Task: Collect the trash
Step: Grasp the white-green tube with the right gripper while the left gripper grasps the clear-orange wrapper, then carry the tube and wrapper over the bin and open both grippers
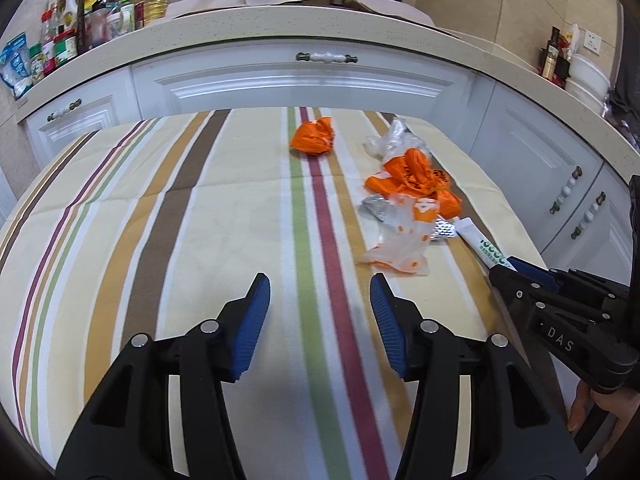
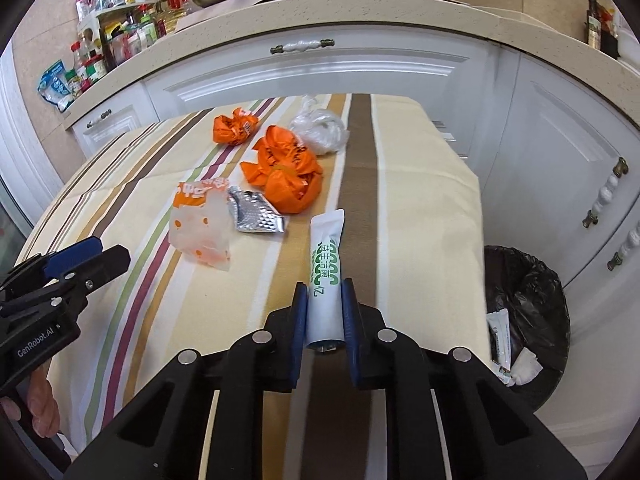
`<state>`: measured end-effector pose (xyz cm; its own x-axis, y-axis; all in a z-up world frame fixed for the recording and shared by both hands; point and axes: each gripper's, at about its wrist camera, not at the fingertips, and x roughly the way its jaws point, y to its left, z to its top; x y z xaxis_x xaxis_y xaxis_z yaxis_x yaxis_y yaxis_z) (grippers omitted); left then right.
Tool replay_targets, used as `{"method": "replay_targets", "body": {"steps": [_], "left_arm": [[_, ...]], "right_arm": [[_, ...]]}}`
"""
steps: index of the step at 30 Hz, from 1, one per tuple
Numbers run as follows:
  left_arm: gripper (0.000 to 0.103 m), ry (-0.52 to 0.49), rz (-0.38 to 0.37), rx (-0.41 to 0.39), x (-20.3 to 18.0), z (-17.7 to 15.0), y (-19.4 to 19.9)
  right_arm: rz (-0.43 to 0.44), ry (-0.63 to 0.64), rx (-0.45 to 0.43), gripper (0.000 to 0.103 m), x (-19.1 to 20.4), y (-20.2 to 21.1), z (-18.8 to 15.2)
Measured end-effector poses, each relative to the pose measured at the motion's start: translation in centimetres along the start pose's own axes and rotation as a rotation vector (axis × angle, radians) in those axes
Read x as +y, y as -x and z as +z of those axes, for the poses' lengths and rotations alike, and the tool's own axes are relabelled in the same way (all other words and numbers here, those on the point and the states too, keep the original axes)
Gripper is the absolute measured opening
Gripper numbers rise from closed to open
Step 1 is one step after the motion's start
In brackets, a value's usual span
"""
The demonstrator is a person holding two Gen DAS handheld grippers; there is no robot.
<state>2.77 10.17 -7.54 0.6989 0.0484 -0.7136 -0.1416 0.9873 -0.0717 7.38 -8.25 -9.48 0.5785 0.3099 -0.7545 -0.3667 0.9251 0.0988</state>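
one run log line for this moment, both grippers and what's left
left gripper: open, empty | right gripper: shut on white tube | on table: orange bags, foil wrapper | bin: beside table

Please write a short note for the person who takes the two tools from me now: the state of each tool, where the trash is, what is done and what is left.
Right tool: shut on the white tube, low over the striped tablecloth.
Left tool: open, holds nothing, over the cloth.
Bin: on the floor to the right of the table, black liner, some trash already inside.
Left on the table: small orange bag, big orange bag, clear bag, foil wrapper, white-and-orange wrapper.
Next, probably: drop the tube in the bin, then collect these five.
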Motion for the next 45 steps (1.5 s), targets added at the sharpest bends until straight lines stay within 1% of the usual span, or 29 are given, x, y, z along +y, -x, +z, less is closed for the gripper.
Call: {"method": "replay_targets", "body": {"steps": [10,15,16,18,20,22,24,25,26,29,34,37,42,45], "left_arm": [[0.051,-0.064,-0.035,-0.014,-4.1,1.0,-1.0],[0.051,-0.091,-0.015,-0.022,-5.8,1.8,-2.3],[0.049,-0.095,-0.011,-0.019,-6.1,1.9,-2.6],[0.043,-0.099,-0.005,-0.014,-6.3,1.9,-3.1],[0.029,-0.104,-0.003,-0.003,-6.5,2.0,-3.7],[0.023,-0.108,0.003,0.005,-6.7,2.0,-4.0],[0.021,-0.11,0.001,0.003,-6.7,2.1,-4.0],[0.017,-0.111,0.004,-0.002,-6.7,2.1,-3.9],[0.015,-0.113,0.007,-0.007,-6.7,2.0,-3.8],[0.014,-0.116,0.005,-0.002,-6.8,2.0,-3.5],[0.014,-0.142,-0.03,0.001,-7.7,1.9,-2.1],[0.014,-0.164,-0.07,-0.01,-9.0,2.1,-1.2],[0.014,-0.216,-0.162,-0.008,-12.9,2.5,-0.9],[0.014,-0.236,-0.229,0.021,-15.2,2.7,-1.5]], "right_arm": [[-0.001,-0.037,-0.057,0.018,-2.9,1.8,-0.5],[0.004,-0.056,-0.088,0.018,-4.2,2.6,-0.7],[0.005,-0.06,-0.094,0.018,-4.5,2.7,-0.8],[0.007,-0.068,-0.101,0.018,-5.1,2.8,-0.9],[0.01,-0.078,-0.108,0.018,-5.6,2.8,-0.9],[0.012,-0.088,-0.113,0.018,-6.2,2.9,-1.0],[0.011,-0.097,-0.118,0.018,-6.7,3.0,-1.0],[0.011,-0.1,-0.121,0.018,-6.9,3.0,-1.1],[0.01,-0.106,-0.126,0.018,-7.2,3.1,-1.1],[0.006,-0.117,-0.138,0.018,-8.0,3.3,-1.0],[-0.032,-0.135,-0.162,0.018,-9.5,4.1,-1.3],[-0.064,-0.159,-0.175,0.018,-10.9,4.7,-1.5],[-0.145,-0.197,-0.196,0.018,-13.8,5.8,-2.2],[-0.198,-0.213,-0.204,0.018,-15.5,6.4,-2.7]]}}
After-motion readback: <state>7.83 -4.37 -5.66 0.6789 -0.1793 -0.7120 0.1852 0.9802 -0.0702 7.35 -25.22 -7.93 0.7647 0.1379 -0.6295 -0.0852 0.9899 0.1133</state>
